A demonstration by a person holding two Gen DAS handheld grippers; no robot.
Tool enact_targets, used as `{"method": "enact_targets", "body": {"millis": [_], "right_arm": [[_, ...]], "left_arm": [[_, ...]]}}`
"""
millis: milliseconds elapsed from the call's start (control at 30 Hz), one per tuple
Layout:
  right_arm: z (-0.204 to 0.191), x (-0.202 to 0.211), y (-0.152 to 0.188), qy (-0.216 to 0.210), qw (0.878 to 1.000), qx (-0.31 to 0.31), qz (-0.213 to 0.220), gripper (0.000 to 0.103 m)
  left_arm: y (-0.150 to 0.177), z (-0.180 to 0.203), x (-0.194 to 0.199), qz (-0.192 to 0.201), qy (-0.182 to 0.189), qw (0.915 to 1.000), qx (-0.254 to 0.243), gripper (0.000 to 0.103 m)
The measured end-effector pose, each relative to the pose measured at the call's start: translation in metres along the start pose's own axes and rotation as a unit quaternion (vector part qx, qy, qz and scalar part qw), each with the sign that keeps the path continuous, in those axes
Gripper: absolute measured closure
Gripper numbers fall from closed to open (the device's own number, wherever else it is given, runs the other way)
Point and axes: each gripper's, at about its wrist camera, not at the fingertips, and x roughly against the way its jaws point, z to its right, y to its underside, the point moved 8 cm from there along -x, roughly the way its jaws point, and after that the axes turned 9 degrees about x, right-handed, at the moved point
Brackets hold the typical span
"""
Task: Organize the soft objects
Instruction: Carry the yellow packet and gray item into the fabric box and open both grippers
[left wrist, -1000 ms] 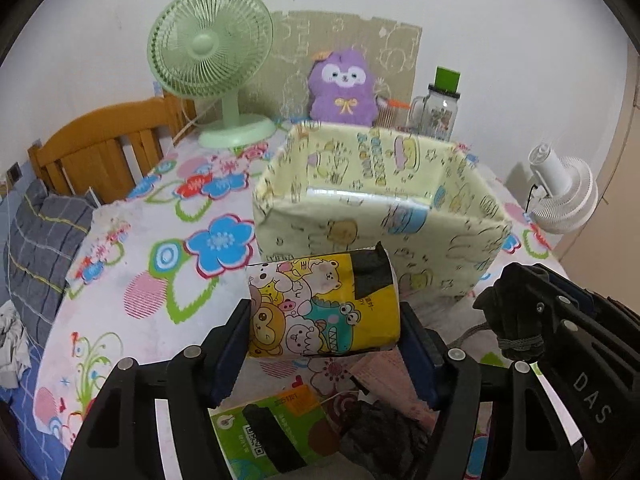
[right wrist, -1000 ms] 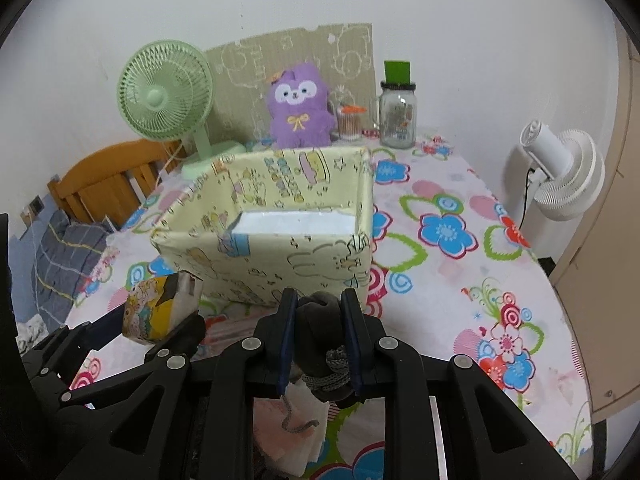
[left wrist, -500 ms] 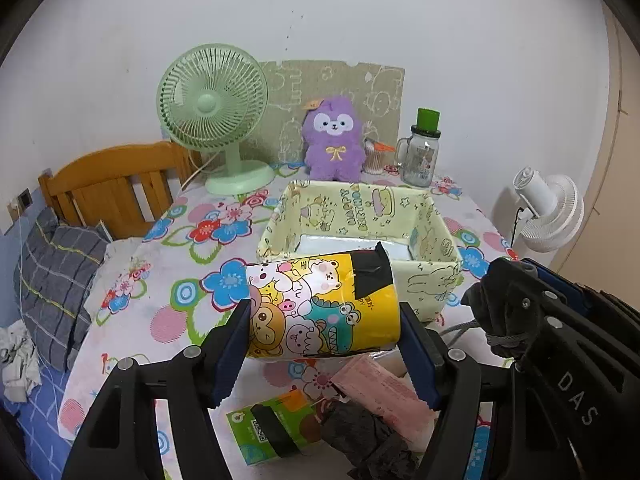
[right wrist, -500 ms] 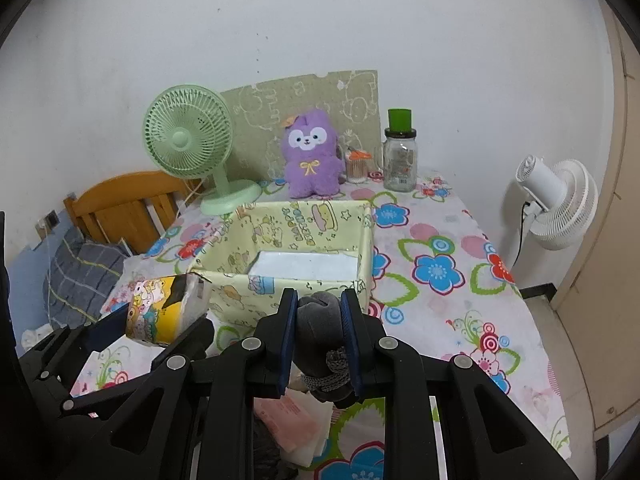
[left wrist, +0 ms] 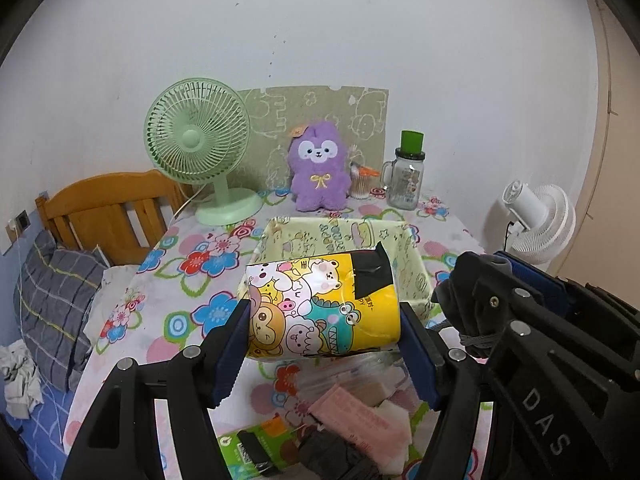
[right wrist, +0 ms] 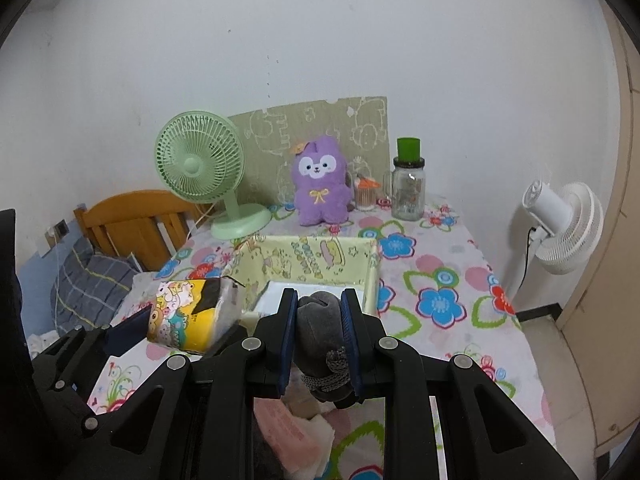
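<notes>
A: What does the left gripper [left wrist: 324, 320] hold?

B: A yellow cartoon-printed tissue pack [left wrist: 320, 308], clamped sideways between its blue pads [left wrist: 414, 354], raised above the floral tablecloth [left wrist: 192, 276].

A: And the right gripper [right wrist: 318, 328]?

B: Its jaws stand narrow, pinching a dark grey cloth bundle [right wrist: 320, 332] with a knotted cord hanging below.

A: Where is the box?

B: The pale yellow fabric box [right wrist: 316, 260] sits at twelve o'clock from both grippers, open at the top. The tissue pack [right wrist: 188, 314] is at nine o'clock of the grey bundle.

A: Anything under them?

B: A pink packet [left wrist: 352, 412] and a green packet [left wrist: 256, 446] lie on the table at six o'clock.
</notes>
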Motion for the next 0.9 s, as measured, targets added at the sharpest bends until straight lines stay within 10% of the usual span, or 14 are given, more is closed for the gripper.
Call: {"method": "enact_targets", "body": {"millis": [900], "right_arm": [[0.008, -0.100, -0.059, -0.021, 0.999, 0.032, -0.009, 0.077]], "left_arm": [[-0.057, 0.003, -0.093, -0.035, 0.016, 0.9993, -0.004, 0.030]]}}
